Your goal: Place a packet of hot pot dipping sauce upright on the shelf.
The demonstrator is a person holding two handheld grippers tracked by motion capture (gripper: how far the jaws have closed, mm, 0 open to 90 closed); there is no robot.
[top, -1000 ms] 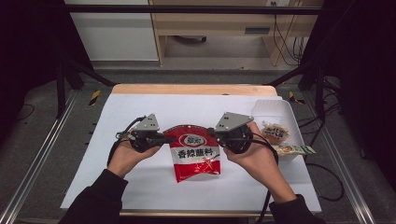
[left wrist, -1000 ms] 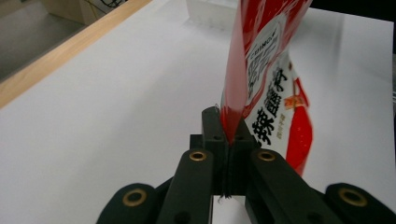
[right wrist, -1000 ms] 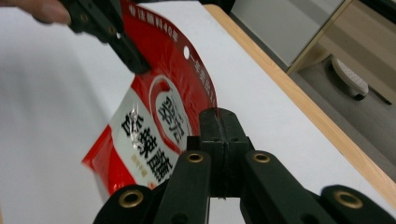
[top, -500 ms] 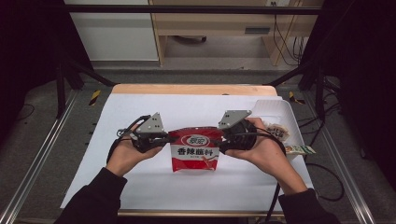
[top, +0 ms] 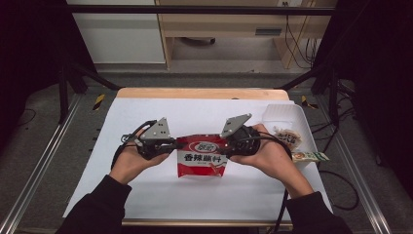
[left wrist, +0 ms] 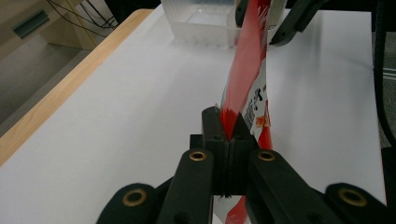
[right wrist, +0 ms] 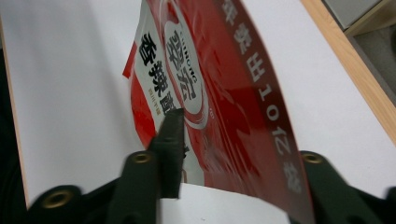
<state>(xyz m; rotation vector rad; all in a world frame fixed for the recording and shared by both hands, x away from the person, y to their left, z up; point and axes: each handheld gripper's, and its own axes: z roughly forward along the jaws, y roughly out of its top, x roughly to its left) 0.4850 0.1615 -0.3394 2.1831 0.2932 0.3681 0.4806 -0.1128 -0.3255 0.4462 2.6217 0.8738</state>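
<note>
red seasoning packet (top: 201, 156): held up off the white table cover (top: 204, 117), stretched between the two tongs. left gripper (left wrist: 229, 133): pressed together on the packet's near edge, firm pinch. right gripper (top: 233, 144): at the packet's opposite end; jaws have just been closing, packet between them, one pad against its printed face, the far pad hidden, so a full pinch is unconfirmed. clear tray (top: 282, 114): beyond the right gripper, holding another small packet. judged status: packet lifted; second grip being settled; opening or placing remains.
</note>
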